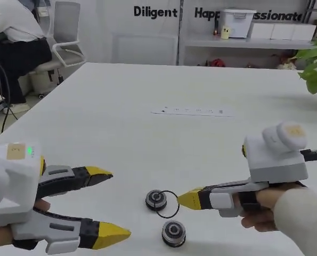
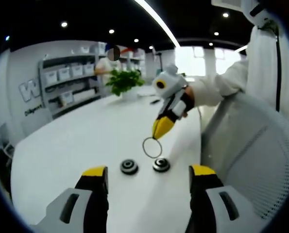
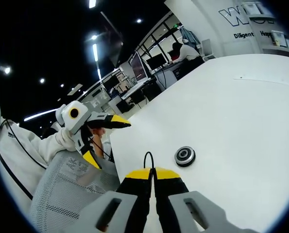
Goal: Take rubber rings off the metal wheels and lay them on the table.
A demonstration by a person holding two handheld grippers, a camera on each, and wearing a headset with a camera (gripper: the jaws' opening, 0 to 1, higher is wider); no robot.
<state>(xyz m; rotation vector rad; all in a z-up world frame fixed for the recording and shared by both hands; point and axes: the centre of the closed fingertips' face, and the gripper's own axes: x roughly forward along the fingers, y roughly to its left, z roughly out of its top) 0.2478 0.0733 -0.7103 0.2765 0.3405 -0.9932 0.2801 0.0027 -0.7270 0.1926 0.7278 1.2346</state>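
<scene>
right gripper (image 1: 180, 199) clamped on thin black rubber ring (image 1: 168, 217) | left gripper (image 1: 120, 204) wide open, empty | two round metal wheels (image 1: 156, 200) (image 1: 173, 233)

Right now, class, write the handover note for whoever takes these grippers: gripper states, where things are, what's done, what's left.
Left gripper: open, empty.
Right gripper: shut on one rubber ring, hanging from its tips.
Two metal wheels stand on the table between the grippers.
Done: one ring off.
Left: lay it down; whether rings remain on the wheels is unclear.
</scene>
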